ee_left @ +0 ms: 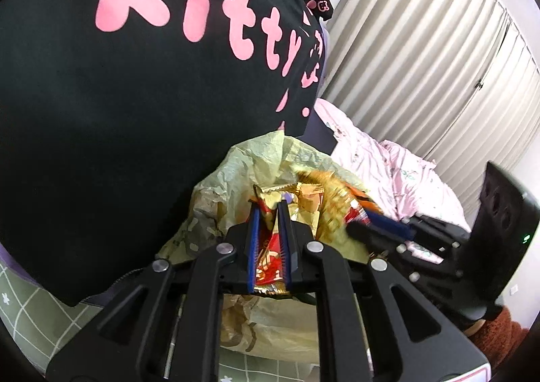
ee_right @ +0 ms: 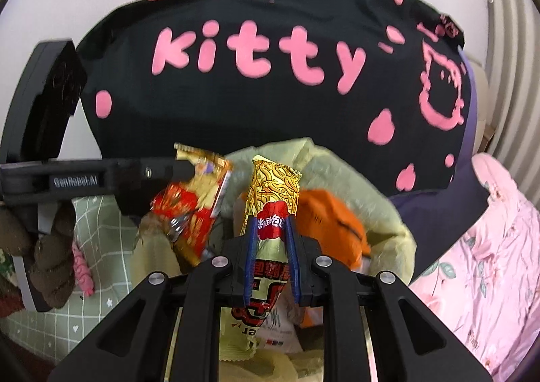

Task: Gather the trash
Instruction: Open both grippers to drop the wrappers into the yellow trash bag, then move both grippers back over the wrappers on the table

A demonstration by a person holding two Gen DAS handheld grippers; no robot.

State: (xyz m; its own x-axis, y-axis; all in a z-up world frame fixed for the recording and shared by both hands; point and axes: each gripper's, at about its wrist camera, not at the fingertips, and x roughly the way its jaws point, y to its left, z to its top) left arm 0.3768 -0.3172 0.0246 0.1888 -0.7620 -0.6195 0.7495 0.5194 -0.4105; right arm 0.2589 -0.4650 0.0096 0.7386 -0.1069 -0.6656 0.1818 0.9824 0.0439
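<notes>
My left gripper (ee_left: pixel 269 205) is shut on a red and gold snack wrapper (ee_left: pixel 270 257), held over a pale yellow plastic trash bag (ee_left: pixel 216 179). In the right wrist view the left gripper (ee_right: pixel 189 162) comes in from the left with that wrapper (ee_right: pixel 192 203). My right gripper (ee_right: pixel 271 221) is shut on a long gold noodle packet (ee_right: pixel 273 186) with a red label, above the open yellow bag (ee_right: pixel 337 172). An orange wrapper (ee_right: pixel 330 223) lies inside the bag. The right gripper (ee_left: pixel 371 216) shows blurred in the left wrist view, at the bag's right.
A black pillow with pink "kitty" lettering (ee_right: pixel 256 54) stands right behind the bag. A pink floral blanket (ee_right: pixel 489 247) lies to the right, a green checked sheet (ee_right: pixel 101 220) and a brown plush toy (ee_right: pixel 50 260) to the left. Pleated curtains (ee_left: pixel 422 61) hang behind.
</notes>
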